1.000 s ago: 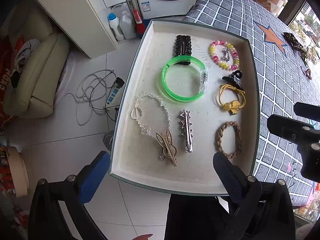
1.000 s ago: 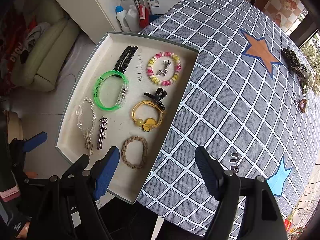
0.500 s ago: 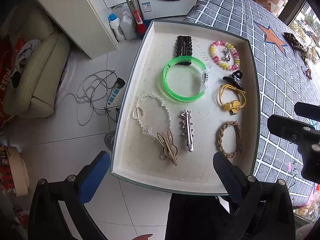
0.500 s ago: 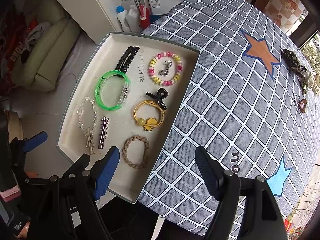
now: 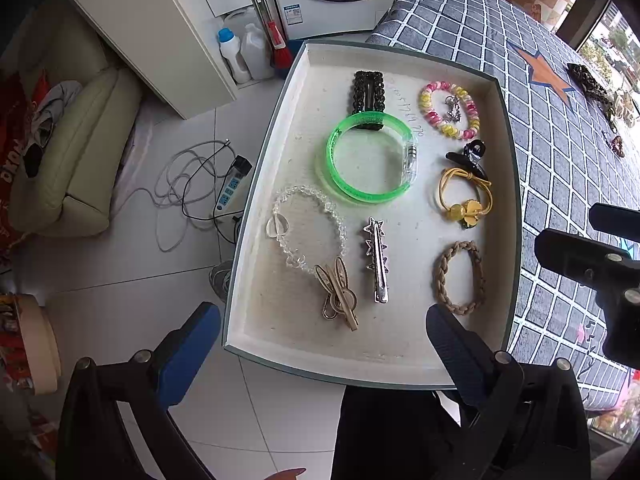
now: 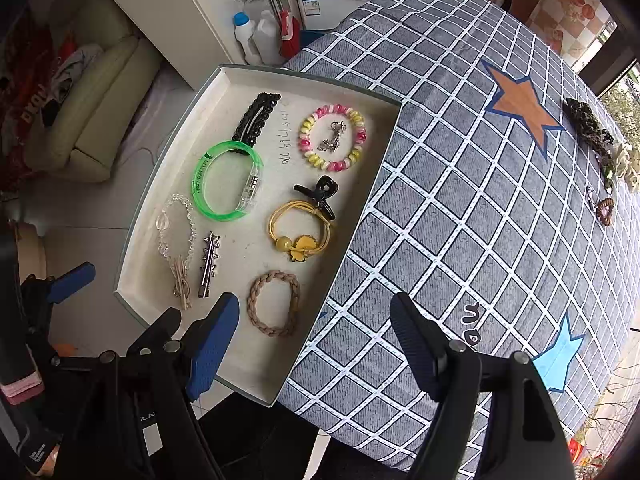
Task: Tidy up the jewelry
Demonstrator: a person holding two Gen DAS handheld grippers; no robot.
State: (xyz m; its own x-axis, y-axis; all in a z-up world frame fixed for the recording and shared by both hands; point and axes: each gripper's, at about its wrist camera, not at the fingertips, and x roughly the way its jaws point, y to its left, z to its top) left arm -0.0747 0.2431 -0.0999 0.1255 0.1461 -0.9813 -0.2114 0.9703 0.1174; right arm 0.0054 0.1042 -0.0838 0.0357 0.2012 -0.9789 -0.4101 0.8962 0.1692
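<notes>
Almost nothing changes. In the right wrist view the tray (image 6: 276, 394) sits a tiny bit more to the right of the frame than a second ago. In the left wrist view it also sits a tiny bit more to the right. The jewelry inside lies the same.

Black hand-held gripper (image 6: 314, 344), blue ribbed pads (image 6: 212, 344), silver screws

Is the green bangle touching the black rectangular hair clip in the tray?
Touching. In the left wrist view the green bangle overlaps the near end of the black hair clip; the right wrist view shows the same overlap.
</notes>
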